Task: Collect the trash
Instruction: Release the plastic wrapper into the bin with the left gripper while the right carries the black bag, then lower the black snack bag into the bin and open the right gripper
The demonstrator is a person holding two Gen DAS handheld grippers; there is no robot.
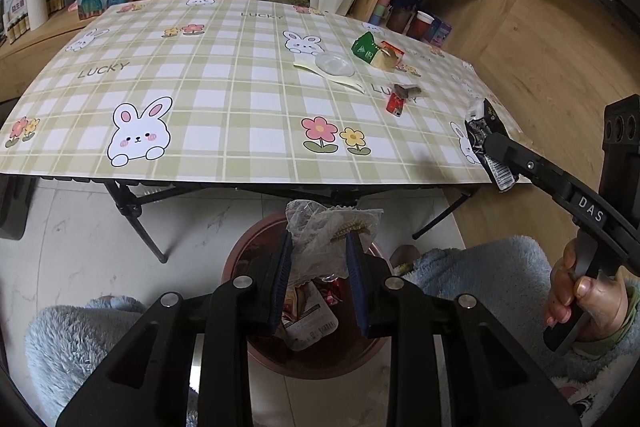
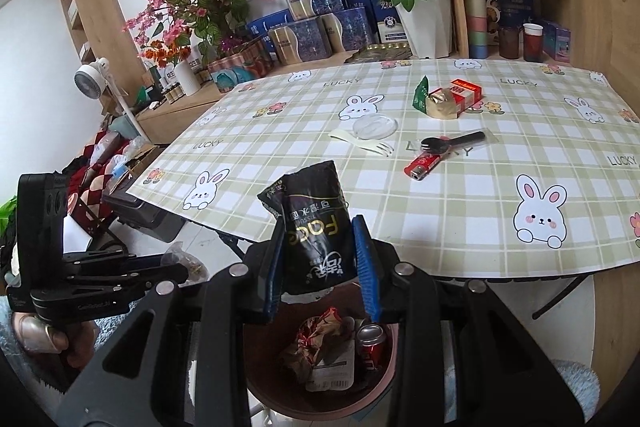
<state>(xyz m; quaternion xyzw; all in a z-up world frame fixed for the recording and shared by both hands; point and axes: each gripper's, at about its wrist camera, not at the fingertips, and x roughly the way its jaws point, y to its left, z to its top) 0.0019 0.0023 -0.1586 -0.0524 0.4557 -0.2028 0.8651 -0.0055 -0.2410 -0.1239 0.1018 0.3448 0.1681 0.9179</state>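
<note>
My left gripper (image 1: 319, 243) is shut on a crumpled clear plastic wrapper (image 1: 330, 225), held over the brown trash bin (image 1: 246, 247) on the floor below the table edge. My right gripper (image 2: 318, 227) is shut on a black tissue packet (image 2: 312, 211) above the same bin (image 2: 262, 367), which holds crumpled wrappers and a red can (image 2: 370, 343). In the left wrist view the right gripper (image 1: 492, 143) shows at the right with the packet (image 1: 478, 129). On the checked tablecloth (image 2: 440, 211) lie a red lighter (image 2: 424, 163), a wrapped black spoon (image 2: 452, 141), a cream fork (image 2: 360, 143), a clear lid (image 2: 374, 127) and crumpled packs (image 2: 448, 99).
Boxes, flower pots and a wooden shelf stand behind the table. A small white fan (image 2: 90, 79) and piled clutter sit at the left on the floor side. The folding table's black legs (image 1: 136, 215) reach down near the bin. A person's fuzzy blue sleeves flank the bin.
</note>
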